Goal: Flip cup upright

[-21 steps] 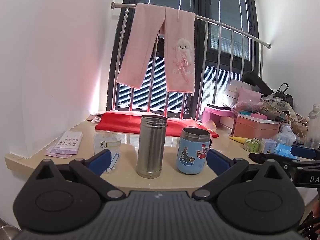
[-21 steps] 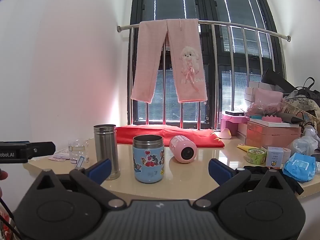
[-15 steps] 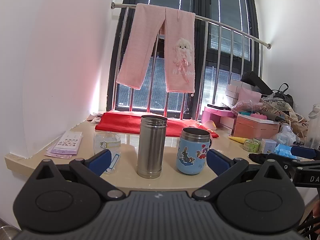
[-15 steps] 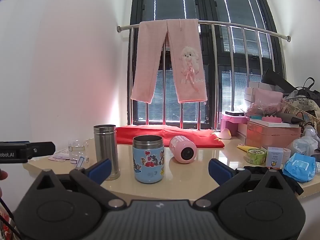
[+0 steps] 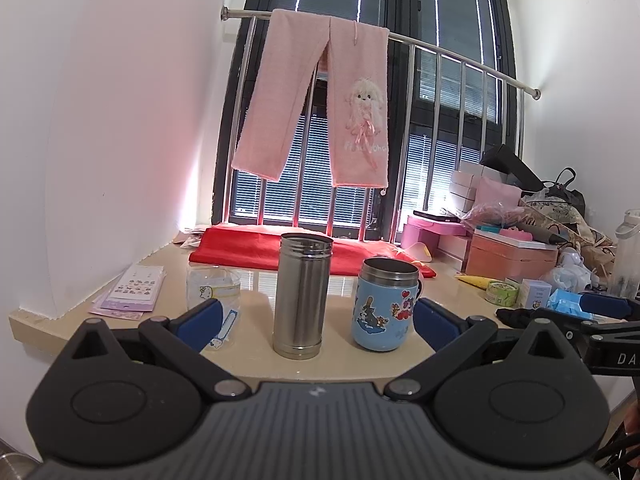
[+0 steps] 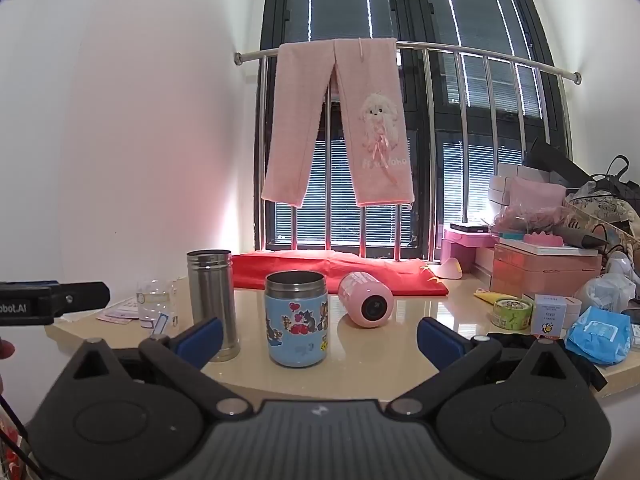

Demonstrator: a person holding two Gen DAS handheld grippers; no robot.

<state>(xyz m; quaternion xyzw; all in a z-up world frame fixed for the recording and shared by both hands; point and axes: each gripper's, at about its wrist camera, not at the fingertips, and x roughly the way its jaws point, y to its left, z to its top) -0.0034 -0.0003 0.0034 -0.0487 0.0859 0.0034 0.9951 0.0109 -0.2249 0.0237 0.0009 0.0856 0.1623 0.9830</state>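
At the near edge of the beige counter (image 6: 400, 344), the right gripper (image 6: 320, 338) hangs with its blue-padded jaws spread wide, gripping nothing and touching nothing. The left gripper (image 5: 316, 322) is just as wide apart and also empty, short of the counter's edge. The pink cup (image 6: 366, 299) lies on its side on the counter, its round end facing the right wrist camera, just in front of the red cloth (image 6: 340, 272) and close behind and to the right of the upright blue cartoon mug (image 6: 297, 318). A tall steel tumbler (image 6: 213, 300) stands upright left of the mug. From the left wrist camera the pink cup cannot be seen.
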